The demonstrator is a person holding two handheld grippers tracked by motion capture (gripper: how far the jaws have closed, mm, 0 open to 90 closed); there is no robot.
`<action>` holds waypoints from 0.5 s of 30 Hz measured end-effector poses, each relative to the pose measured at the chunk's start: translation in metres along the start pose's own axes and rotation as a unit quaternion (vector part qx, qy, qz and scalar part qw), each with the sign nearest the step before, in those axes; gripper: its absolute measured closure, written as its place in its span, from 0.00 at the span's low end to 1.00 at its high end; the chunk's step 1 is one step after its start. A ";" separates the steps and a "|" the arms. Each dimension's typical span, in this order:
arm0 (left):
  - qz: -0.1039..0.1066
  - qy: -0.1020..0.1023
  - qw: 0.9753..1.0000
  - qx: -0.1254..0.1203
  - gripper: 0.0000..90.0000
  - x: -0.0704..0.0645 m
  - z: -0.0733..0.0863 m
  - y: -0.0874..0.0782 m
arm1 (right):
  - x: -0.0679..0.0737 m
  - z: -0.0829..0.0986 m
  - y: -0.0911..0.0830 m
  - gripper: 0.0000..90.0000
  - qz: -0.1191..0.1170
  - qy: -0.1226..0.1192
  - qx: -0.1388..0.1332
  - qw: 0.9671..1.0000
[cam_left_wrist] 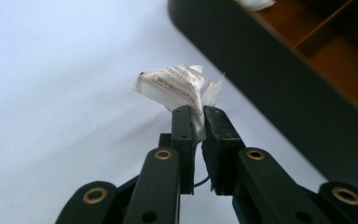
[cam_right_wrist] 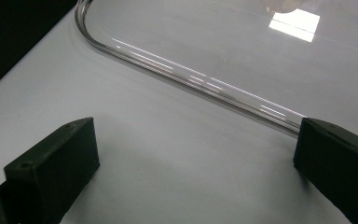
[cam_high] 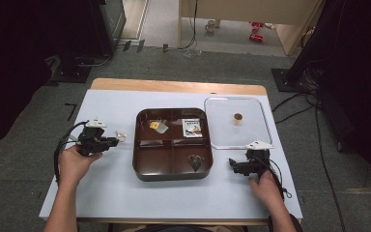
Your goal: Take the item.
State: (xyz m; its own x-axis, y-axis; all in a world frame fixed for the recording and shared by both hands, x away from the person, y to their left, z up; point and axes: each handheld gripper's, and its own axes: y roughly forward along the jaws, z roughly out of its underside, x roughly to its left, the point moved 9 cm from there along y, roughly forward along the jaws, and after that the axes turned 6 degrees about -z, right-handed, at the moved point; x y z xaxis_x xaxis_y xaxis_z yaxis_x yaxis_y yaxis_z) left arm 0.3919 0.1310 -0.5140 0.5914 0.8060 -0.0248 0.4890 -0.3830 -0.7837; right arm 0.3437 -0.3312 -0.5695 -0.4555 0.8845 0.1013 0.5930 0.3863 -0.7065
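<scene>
— Packet (cam_left_wrist: 177, 86) first: where is it, and who has it?

— Left gripper (cam_left_wrist: 199, 114) has its jaws closed on one crimped end of the small white packet, so most of the wrapper sticks out past the tips. In the high view the packet (cam_high: 120, 136) hangs over the white table cover (cam_high: 101, 193), just left of the brown tray (cam_high: 172, 174).

— So the step is dropping it into the tray?

— That's my reading. The pinch is thin, so I'd carry it level and slowly, lift enough for the dangling end to pass over the dark tray wall (cam_left_wrist: 270, 93), and release only once the packet is well inside one compartment, not above a divider.

— Which compartment?

— The near-left one (cam_high: 152, 157) looks bare, though the picture is too small to be sure. The far ones already hold a yellow-and-white sachet (cam_high: 157, 126) and a printed card (cam_high: 192, 128); a heart-shaped piece (cam_high: 195, 162) sits near-right.

— And room to move?

— Plenty on the left. The tray's rim is the only edge in the path. The right gripper (cam_high: 232, 163) rests with jaws spread wide, holding nothing, just short of the clear lid (cam_high: 261, 123), whose rim (cam_right_wrist: 186, 77) runs across in front of it. Keep it parked there, well apart from the crossing.
</scene>
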 end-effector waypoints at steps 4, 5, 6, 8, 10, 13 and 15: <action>-0.004 -0.005 1.000 0.008 0.93 0.004 0.004 0.004 | 0.000 0.000 0.000 0.00 0.000 0.000 0.000 1.000; -0.006 -0.006 1.000 0.010 0.93 0.005 0.004 0.005 | 0.000 0.000 0.000 0.00 0.000 0.000 0.000 1.000; -0.007 -0.005 1.000 0.012 0.93 0.005 0.005 0.007 | 0.000 0.000 0.000 0.00 0.000 0.000 0.000 1.000; -0.011 -0.001 1.000 0.017 0.93 0.006 0.007 0.009 | 0.000 0.000 0.000 0.00 0.000 0.000 0.000 1.000; -0.014 0.000 1.000 0.021 0.93 0.007 0.007 0.012 | 0.000 0.000 0.000 0.00 0.000 0.000 0.000 1.000; -0.013 0.000 1.000 0.027 0.92 0.007 0.009 0.014 | 0.000 0.000 0.000 0.00 0.000 0.000 0.000 1.000; -0.012 0.001 0.999 0.031 0.92 0.006 0.010 0.015 | 0.000 0.000 0.000 0.00 0.000 -0.001 0.000 1.000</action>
State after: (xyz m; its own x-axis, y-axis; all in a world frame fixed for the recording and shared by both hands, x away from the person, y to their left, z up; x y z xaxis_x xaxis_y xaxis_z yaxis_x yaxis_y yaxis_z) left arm 0.3968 0.1346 -0.5323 0.5816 0.8135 -0.0036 0.4623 -0.3342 -0.8213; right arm 0.3437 -0.3312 -0.5695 -0.4561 0.8843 0.1002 0.5931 0.3860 -0.7066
